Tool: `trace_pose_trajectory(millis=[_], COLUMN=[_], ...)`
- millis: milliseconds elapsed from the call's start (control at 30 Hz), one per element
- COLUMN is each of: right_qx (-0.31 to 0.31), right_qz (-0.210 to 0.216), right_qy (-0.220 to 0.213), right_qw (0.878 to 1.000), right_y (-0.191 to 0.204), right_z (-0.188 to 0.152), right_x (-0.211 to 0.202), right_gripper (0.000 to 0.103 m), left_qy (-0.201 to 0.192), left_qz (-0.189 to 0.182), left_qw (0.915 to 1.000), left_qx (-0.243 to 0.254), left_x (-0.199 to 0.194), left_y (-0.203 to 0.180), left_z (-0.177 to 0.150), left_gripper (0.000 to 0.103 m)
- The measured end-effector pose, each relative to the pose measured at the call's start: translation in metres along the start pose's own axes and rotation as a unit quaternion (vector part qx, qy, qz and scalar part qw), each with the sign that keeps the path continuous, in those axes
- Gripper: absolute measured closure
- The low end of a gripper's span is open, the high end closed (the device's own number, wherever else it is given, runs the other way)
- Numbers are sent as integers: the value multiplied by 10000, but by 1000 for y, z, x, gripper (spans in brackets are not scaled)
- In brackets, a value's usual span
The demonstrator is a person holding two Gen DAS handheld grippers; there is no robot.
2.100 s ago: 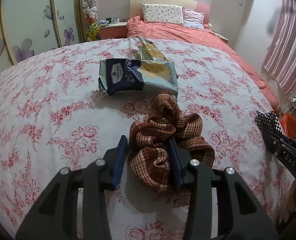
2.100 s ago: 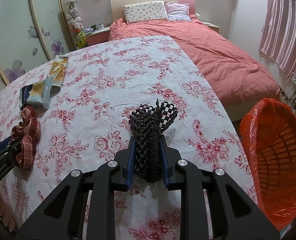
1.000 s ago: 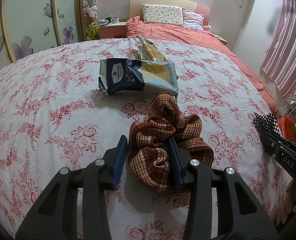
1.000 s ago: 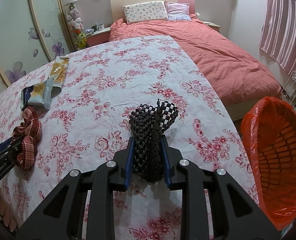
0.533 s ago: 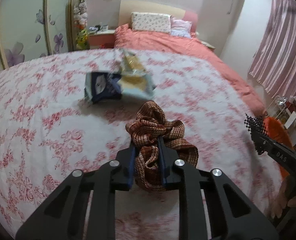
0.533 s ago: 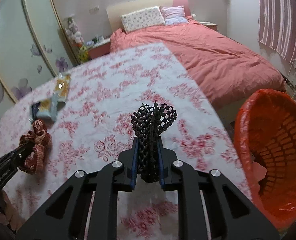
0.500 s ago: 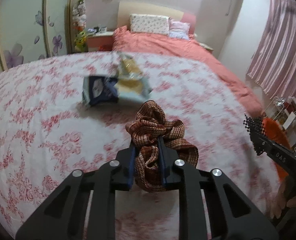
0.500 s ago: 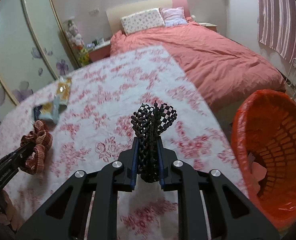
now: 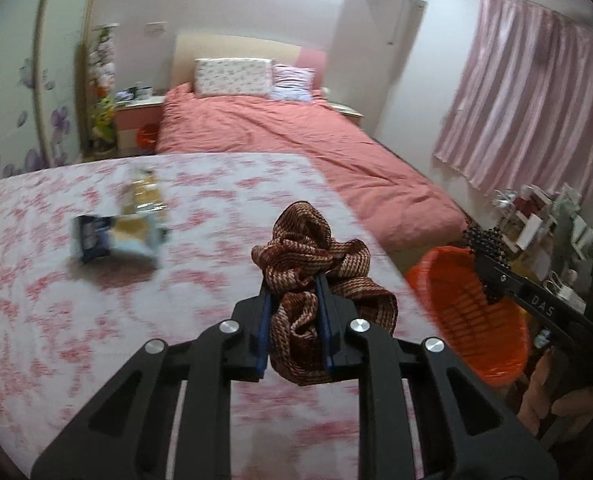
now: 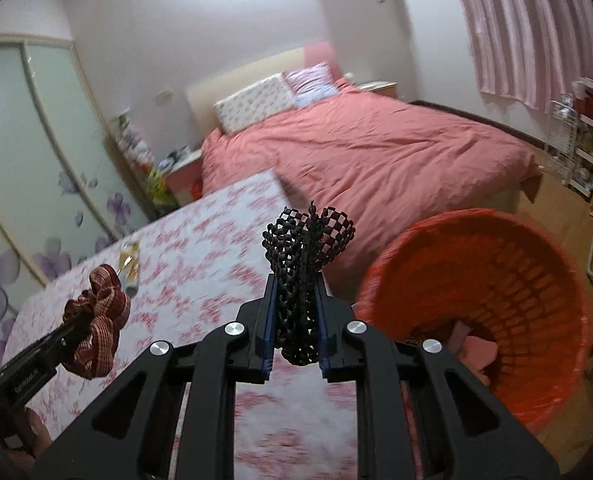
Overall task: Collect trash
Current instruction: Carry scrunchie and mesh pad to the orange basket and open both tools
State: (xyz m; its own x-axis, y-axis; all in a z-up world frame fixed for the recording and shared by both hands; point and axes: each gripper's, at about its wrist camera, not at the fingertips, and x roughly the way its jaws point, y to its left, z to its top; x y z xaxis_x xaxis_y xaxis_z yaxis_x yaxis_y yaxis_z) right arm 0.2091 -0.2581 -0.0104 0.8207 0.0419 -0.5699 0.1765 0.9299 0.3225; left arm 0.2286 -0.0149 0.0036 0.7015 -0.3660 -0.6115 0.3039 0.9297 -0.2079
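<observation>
our left gripper (image 9: 292,300) clamps a brown scrunchie (image 9: 316,280), bunched upward; our right gripper (image 10: 295,320) clamps black mesh (image 10: 304,264), long axis upright, beside the orange bin (image 10: 536,396)

Scrunchie (image 9: 312,264): we logged a brown-striped woven fabric ring, bunched, clamped and lifted off the floral cover.
Black mesh piece (image 10: 306,256): flared, netlike, gripped upright.
Wrappers (image 9: 116,236): blue-yellow snack bags lay flat on the cover, blurred.
Bin (image 10: 536,360): orange-lined basket stood beside the bed.

two scrunchies (image 9: 312,256) (one brown), two wrappers (image 9: 116,240), one bin (image 10: 536,280)
</observation>
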Motion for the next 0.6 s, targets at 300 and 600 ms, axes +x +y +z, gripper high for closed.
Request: trace_pose_trajectory(millis=[300,600], right_qx=[570,1016], right_qz=[-381,-429], right_qy=[-309,-234], right_qw=[9972,9936], right_y=[-69,-118], right_z=[11,13], right_x=[-21,-8], right_gripper=[86,83], left_qy=[248,716], left_qz=[-886,-1372], left_qw=[9949,9838], left_qx=[411,905], left_x=[38,97], left_y=[-101,-190], left_z=[2,-11], left_gripper=[83,77])
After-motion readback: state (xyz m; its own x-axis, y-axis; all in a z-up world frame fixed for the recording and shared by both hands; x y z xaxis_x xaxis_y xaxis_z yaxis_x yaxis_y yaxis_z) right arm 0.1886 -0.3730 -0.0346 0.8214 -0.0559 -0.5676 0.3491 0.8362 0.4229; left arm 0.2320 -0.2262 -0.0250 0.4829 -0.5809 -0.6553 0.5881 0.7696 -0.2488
